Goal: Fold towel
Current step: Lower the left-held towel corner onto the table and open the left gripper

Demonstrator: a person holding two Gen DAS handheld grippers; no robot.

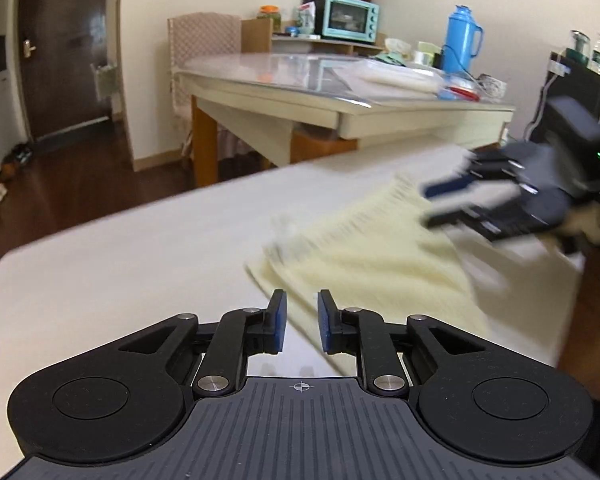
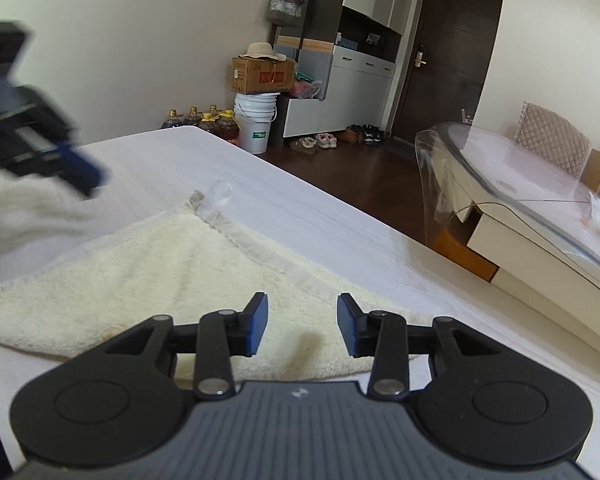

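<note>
I can't read any words here. The cardboard box [image 2: 262, 74] has red printing and the white bucket [image 2: 257, 122] has a green sticker, but both are too small to read.

The cream towel [image 2: 148, 272] lies on my white bed cover [image 2: 300, 208], which is the work surface. The floor is dark wood. A teal little oven [image 1: 350, 16] and a blue flask [image 1: 462, 38] sit by the glass-topped table [image 1: 300, 76]. Oil bottles [image 2: 210, 120] stand by the wall.

My left gripper [image 1: 302, 322] has a small gap and nothing in it; it sits at the towel's edge. My right gripper [image 2: 302, 324] is spread wider over the towel, pinching nothing.

In each view the other gripper is blurry. The towel's near side hides under my tools.
</note>
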